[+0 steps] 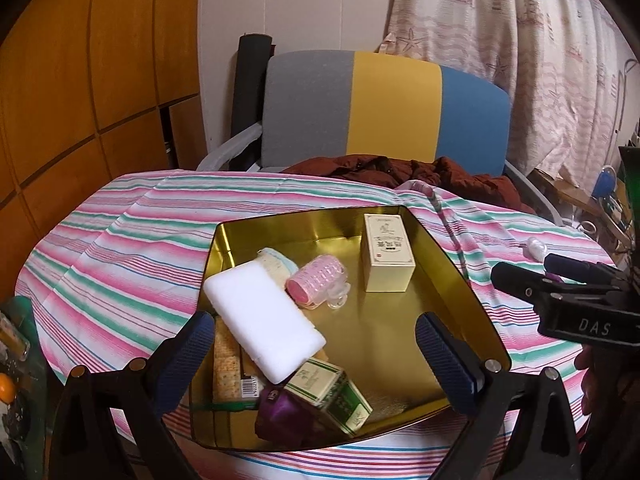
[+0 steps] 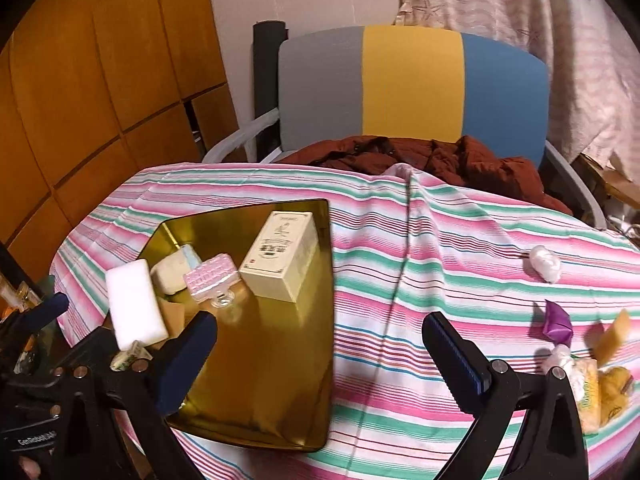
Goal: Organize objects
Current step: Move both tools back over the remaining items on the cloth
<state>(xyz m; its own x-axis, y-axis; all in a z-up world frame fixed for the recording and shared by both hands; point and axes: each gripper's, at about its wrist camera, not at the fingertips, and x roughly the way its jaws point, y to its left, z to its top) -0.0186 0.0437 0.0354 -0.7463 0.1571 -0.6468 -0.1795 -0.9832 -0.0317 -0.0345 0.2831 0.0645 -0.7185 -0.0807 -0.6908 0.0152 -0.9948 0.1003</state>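
While both of my grippers hover over the striped worktop (image 2: pixel 400 280), I see the gold tin (image 1: pixel 460 280) lying open on it, shiny inside, with rounded corners and low walls. My left gripper (image 1: pixel 316 344) hangs above the tin's near end, its fingers spread wide and holding nothing. My right gripper (image 2: pixel 320 352) is over the tin's right edge and the cloth beside it, fingers likewise apart and empty.

Inside the tin I count one white sponge block (image 1: pixel 264 320) propped at a slant over a cracker pack (image 1: pixel 228 368), one pink hair roller (image 1: pixel 318 282) on its side with a clear clip, one cream box (image 1: pixel 387 254) standing upright near the far wall, one green-and-cream box (image 1: pixel 332 396) tipped over at the near end, one purple wrapped piece (image 1: pixel 280 412) touching that box, and one pale, blue-edged item (image 1: pixel 276 266) behind the sponge that I cannot identify.

Outside the tin, to the right on the cloth, I count one white wrapped lump (image 2: pixel 544 264) lying well apart from the tin, one purple wrapped sweet (image 2: pixel 558 320) nearer the edge, and a cluster of yellow packets (image 2: pixel 600 384) just beside it, too blurred to count.

A chair (image 2: pixel 412 84) with grey, yellow and blue panels stands behind the worktop, a brown garment (image 2: pixel 440 160) heaped on its seat.
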